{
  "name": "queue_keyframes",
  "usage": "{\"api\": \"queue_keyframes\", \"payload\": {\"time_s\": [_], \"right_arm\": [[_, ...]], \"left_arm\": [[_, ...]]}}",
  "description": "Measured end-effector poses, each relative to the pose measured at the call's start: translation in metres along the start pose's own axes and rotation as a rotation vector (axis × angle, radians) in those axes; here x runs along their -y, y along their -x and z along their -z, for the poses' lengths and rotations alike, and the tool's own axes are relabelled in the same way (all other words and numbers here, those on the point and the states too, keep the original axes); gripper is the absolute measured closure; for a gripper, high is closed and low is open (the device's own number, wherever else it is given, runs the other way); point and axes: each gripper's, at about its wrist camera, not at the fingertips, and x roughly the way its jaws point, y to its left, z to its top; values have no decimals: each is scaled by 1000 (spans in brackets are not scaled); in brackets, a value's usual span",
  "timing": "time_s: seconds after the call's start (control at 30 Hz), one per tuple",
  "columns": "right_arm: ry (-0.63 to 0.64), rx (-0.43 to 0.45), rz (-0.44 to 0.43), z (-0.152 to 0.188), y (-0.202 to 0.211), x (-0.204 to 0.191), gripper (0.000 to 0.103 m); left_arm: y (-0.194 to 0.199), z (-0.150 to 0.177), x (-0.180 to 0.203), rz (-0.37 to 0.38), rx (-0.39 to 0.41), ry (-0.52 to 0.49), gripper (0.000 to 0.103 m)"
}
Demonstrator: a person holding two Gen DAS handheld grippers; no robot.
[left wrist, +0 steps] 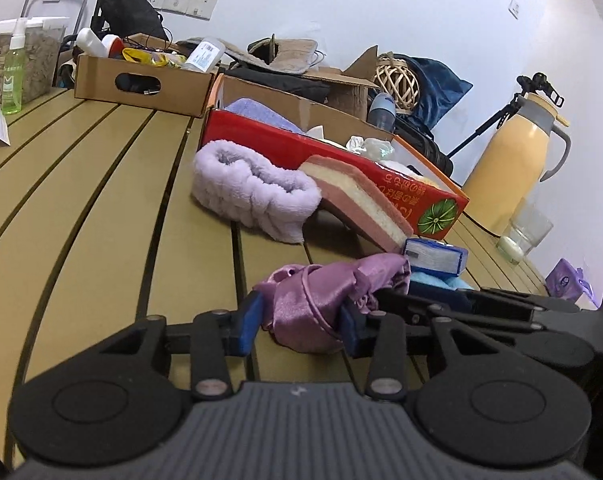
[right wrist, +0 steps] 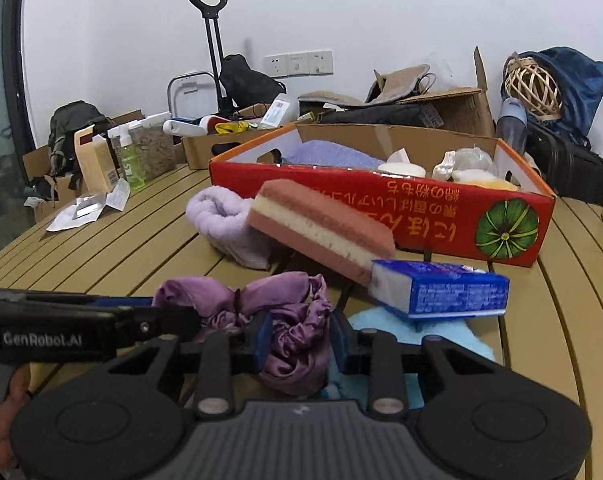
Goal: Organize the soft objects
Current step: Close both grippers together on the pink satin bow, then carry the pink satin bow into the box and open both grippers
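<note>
Step in hand: securing the crumpled purple satin cloth (left wrist: pixel 321 300), which lies on the near part of the slatted tan table (left wrist: pixel 101 200), in front of the red cardboard box (right wrist: pixel 381 208) holding other soft items.

The left tool (left wrist: pixel 297 322) stands partly closed, its blue pads pressing one end of the cloth. The right tool (right wrist: pixel 297 340) stands narrower, its pads clamping the gathered other end.

The next move probably calls for a joint lift, then carrying the cloth far over the box wall, clear of the pink-and-cream sponge block (right wrist: pixel 321 228) leaning there.
</note>
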Motion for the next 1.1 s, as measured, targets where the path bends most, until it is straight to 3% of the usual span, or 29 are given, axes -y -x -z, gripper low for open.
{"api": "queue_keyframes", "payload": {"time_s": [0.27,0.43,0.5,0.77,0.87,0.93,1.1], "right_arm": [[47,-5,62,0,-5,-13,72],[132,-3,27,9,4,-27,72],[173,-2,23,13,13,-34,71],[-86,-34,-149,18,16,-8,72],[-94,-29,-157,19,12,-5,77],[-96,-52,-155,17,12,-7,92],[-179,-20,-152,27,31,-8,96]], "left_arm": [[1,1,1,-22,21,3,70],[34,17,-6,-17,9,107,77],[51,28,-3,-27,9,102,78],[61,34,-1,-54,24,88,78],[57,35,-5,-29,19,105,78],[58,35,-7,-22,17,130,79],[80,44,10,-13,32,67,80]]}}
